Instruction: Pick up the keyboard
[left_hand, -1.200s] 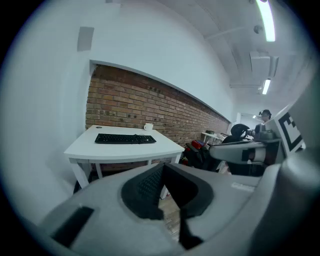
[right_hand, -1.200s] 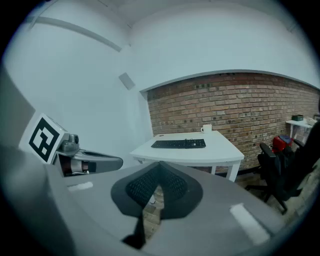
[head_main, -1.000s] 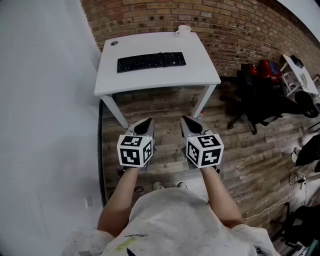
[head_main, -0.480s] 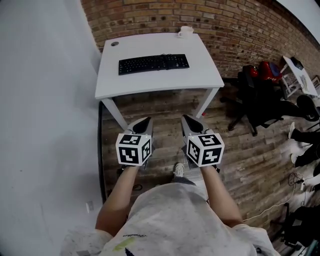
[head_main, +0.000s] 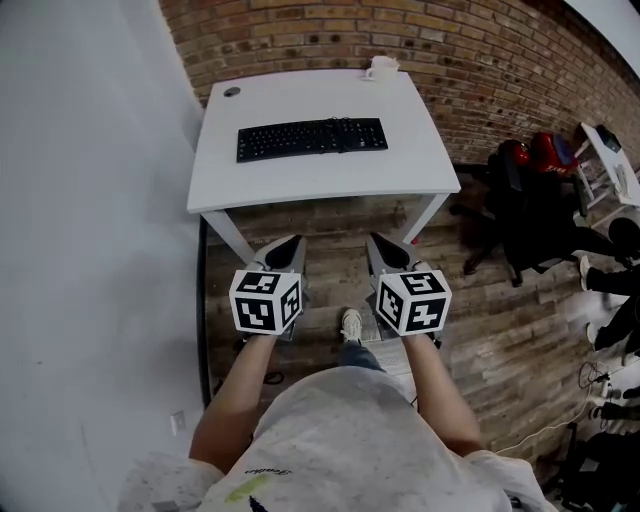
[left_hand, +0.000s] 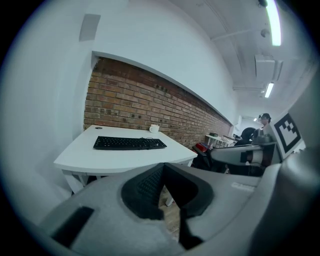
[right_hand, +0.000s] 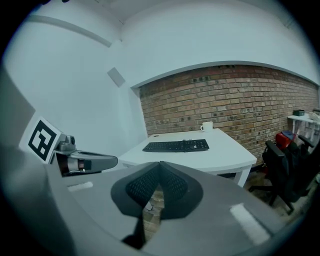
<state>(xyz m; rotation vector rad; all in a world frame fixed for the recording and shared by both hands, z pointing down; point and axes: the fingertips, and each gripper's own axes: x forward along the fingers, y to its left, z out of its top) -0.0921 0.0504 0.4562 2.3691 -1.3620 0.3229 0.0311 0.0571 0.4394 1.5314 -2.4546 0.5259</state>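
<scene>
A mug sits beyond the keyboard on the white table, with a black chair to the right; the left gripper and right gripper are closed and empty, on the near side of the table

keyboard key legends too small to read, cup interior indiscernible; black chair cut by right edge
</scene>
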